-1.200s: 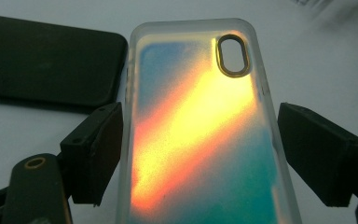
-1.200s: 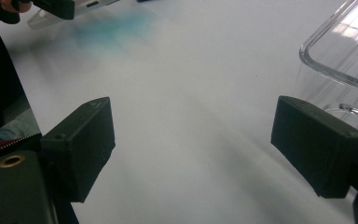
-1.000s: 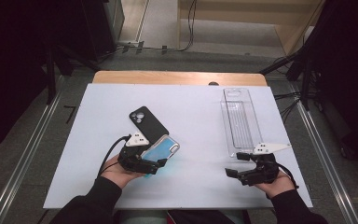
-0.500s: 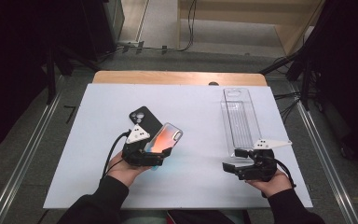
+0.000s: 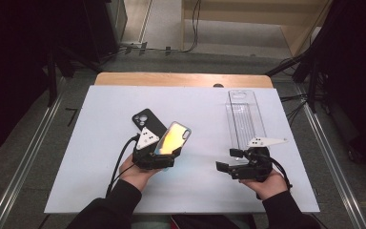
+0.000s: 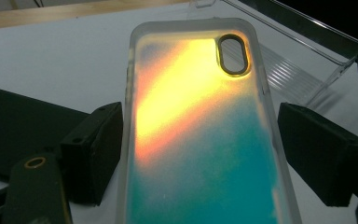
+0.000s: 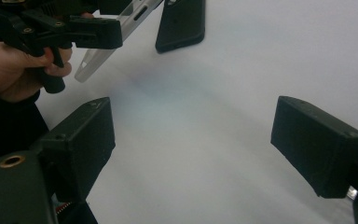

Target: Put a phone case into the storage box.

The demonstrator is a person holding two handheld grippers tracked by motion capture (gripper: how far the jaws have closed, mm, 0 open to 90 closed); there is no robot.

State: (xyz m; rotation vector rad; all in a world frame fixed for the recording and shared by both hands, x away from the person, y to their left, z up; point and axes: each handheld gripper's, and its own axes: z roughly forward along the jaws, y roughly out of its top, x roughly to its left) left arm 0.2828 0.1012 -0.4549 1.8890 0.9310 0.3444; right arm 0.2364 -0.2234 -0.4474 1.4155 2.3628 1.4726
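Left gripper point(image 5: 158, 155) clamps the iridescent phone case point(image 5: 171, 138) and holds it lifted at frame centre, pick-up done. Right gripper point(image 5: 229, 161), lower right, gapes empty; placing, perhaps into the clear tray point(image 5: 244, 117), remains.

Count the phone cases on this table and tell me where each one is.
2. The iridescent case is held tilted up between the left gripper fingers. The black case lies flat on the table just behind it. None seem hidden.
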